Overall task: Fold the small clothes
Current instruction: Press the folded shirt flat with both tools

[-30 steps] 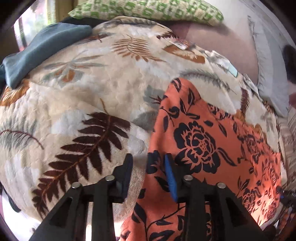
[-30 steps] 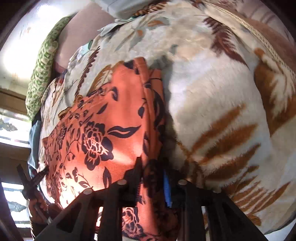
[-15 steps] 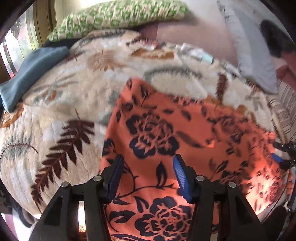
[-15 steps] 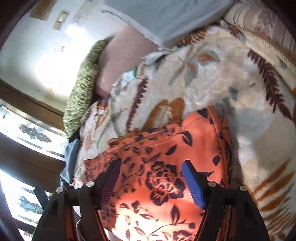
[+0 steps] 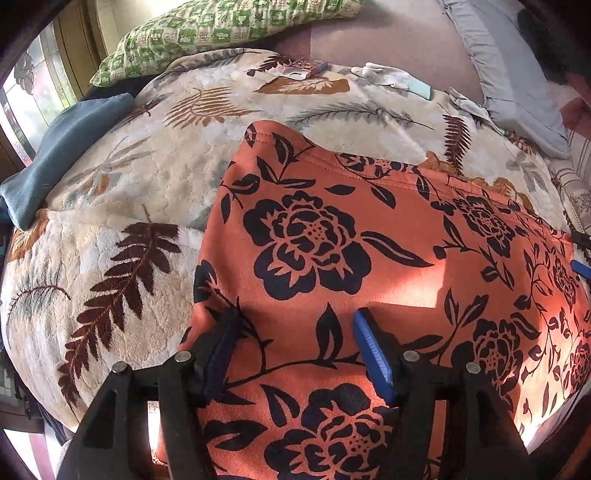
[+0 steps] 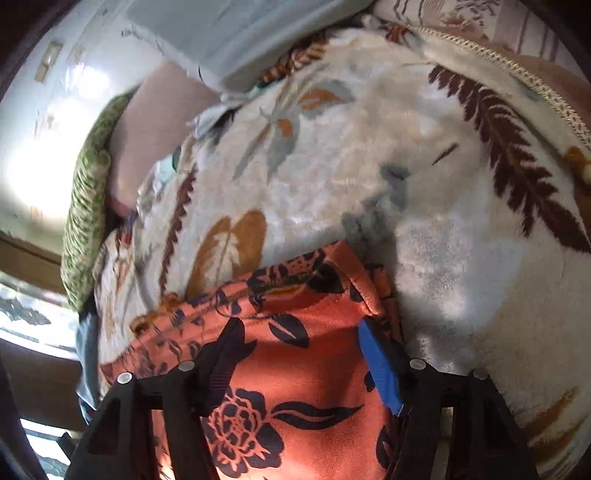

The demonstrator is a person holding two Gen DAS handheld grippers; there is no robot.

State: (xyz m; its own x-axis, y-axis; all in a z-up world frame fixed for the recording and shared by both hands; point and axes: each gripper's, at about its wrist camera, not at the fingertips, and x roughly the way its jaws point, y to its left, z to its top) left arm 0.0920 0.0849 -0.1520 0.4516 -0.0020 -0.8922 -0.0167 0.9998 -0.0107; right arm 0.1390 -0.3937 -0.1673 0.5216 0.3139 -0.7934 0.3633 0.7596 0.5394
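My left gripper [image 5: 295,332] has just been opening and my right gripper [image 6: 299,343] closing slightly; both stand released above the orange floral garment [image 5: 351,236], gripping nothing. It lies spread on the fern-print blanket [image 5: 122,206]; I can read no writing anywhere.

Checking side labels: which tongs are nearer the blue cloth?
Left. Left tongs hover over the orange garment's edge toward the blue cloth; right tongs over its far edge. Left jaws just opened, right's eased closed; nothing gripped.

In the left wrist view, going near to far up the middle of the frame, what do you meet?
Left gripper → orange floral garment → fern-print blanket → small packet → green patterned pillow.
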